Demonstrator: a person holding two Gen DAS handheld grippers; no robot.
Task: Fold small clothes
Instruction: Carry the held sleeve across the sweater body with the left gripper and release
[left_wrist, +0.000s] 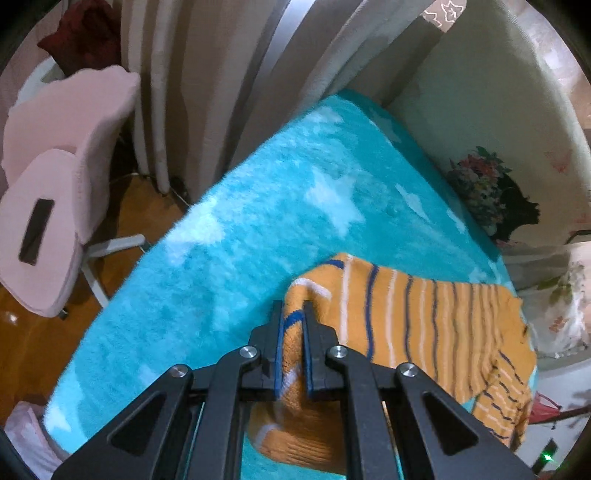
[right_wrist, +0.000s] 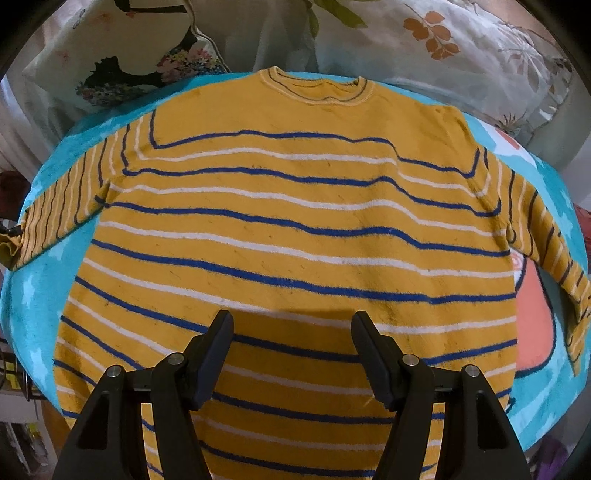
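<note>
Clearly soft and light, the striped sweater (right_wrist: 288, 221) lies spread flat on the teal blanket (right_wrist: 44, 288). Left hand-held gripper (left_wrist: 293, 314) pinches a bunched edge; right hand-held gripper (right_wrist: 291, 328) hovers wide above the hem, the likely next hold.

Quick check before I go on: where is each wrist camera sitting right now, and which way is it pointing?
Left wrist: on the left gripper, facing across the blue blanket toward curtains and chair; its fingers pinch the sweater.
Right wrist: on the open right gripper, above the sweater, facing the collar and pillows.
Shared: sweater and blanket. Neither shows hands.
</note>
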